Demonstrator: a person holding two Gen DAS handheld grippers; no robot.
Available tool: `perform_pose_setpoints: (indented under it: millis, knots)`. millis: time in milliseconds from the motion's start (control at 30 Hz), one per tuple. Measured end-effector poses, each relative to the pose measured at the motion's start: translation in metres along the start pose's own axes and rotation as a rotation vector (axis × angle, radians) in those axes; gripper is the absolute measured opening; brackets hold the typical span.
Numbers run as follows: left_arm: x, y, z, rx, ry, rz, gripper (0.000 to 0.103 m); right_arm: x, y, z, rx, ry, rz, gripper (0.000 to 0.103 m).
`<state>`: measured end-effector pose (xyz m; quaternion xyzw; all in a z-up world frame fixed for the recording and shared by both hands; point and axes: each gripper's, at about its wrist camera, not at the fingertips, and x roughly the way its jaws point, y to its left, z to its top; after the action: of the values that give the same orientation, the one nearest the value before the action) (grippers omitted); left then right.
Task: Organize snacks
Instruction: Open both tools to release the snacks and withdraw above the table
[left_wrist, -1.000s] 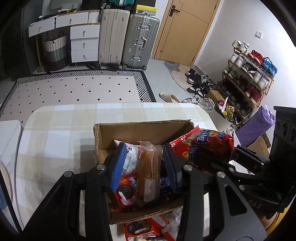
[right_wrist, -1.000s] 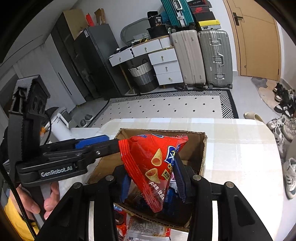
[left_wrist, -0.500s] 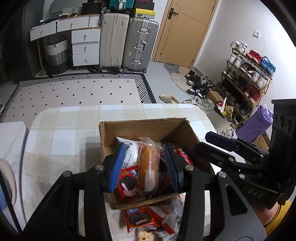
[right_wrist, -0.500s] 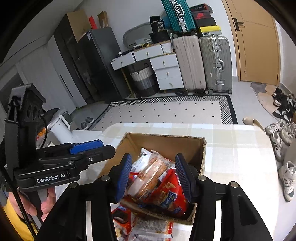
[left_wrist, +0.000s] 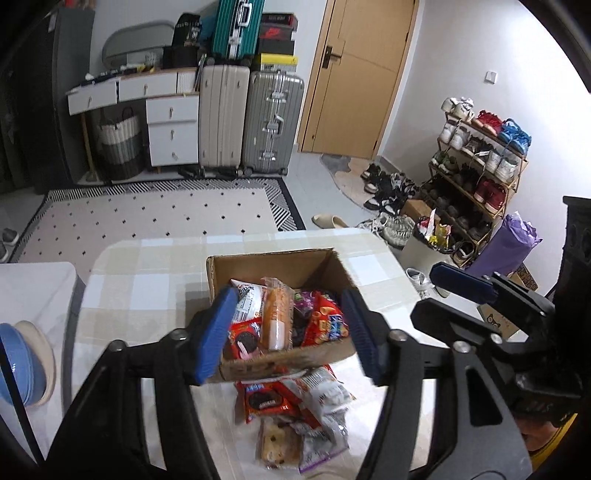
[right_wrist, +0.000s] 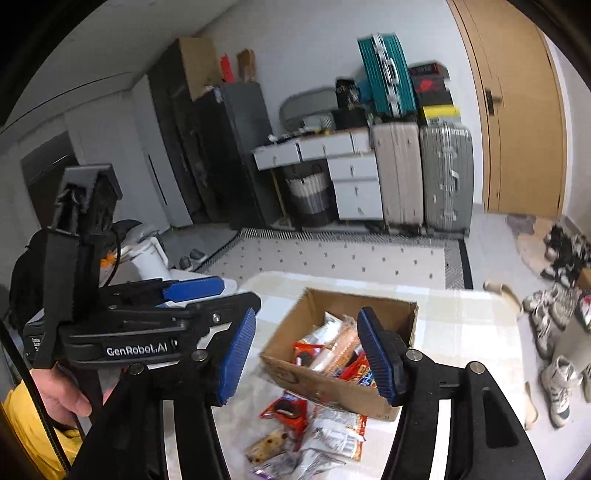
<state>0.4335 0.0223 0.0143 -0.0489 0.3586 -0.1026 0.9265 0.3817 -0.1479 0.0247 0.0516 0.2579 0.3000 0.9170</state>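
A cardboard box (left_wrist: 269, 265) (right_wrist: 332, 387) stands on the checked table and holds several snack packs, among them a red chip bag (left_wrist: 327, 319) and an orange wafer pack (left_wrist: 275, 314). More packs lie loose on the table in front of the box, including a red cookie pack (left_wrist: 266, 400) (right_wrist: 286, 408) and a white pack (left_wrist: 325, 391). My left gripper (left_wrist: 288, 334) is open and empty, raised above the box's near side. My right gripper (right_wrist: 308, 358) is open and empty, also raised near the box. It shows at the right of the left wrist view (left_wrist: 461, 286).
A blue bowl (left_wrist: 16, 365) sits on a side surface at the left. The table (left_wrist: 147, 280) ends just beyond the box. Suitcases (left_wrist: 273, 122), drawers and a shoe rack (left_wrist: 480, 162) stand across the room.
My right gripper opened and dropped the red chip bag into the box. Both grippers then rose and pulled back, so the loose packs in front of the box came into view.
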Motion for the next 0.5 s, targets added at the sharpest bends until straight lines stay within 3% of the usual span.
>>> perform_pose_setpoints:
  millis: [67,100,233,333,433,467,500]
  knots:
    - [-0.033,-0.006,-0.010,0.002,-0.053,0.016,0.069,-0.024,0.011,-0.006,-0.002,-0.044,0.012,0.079]
    - [-0.051,-0.010,-0.017,0.006,-0.084,0.017,0.078,-0.038,0.016,-0.011,-0.007,-0.078,0.018,0.084]
    - [-0.115,-0.026,-0.053,0.032,-0.166,0.024,0.081,-0.078,0.037,-0.038,-0.069,-0.145,0.017,0.087]
    - [-0.153,-0.033,-0.082,0.023,-0.207,0.012,0.082,-0.102,0.046,-0.063,-0.040,-0.157,0.028,0.090]
    - [-0.186,-0.039,-0.114,0.027,-0.251,0.013,0.094,-0.129,0.055,-0.090,0.014,-0.216,0.042,0.101]
    - [-0.196,-0.041,-0.125,0.029,-0.268,0.026,0.103,-0.138,0.060,-0.100,0.019,-0.231,0.030,0.102]
    - [-0.205,-0.043,-0.136,0.033,-0.285,0.031,0.102,-0.142,0.062,-0.107,0.020,-0.235,0.030,0.102]
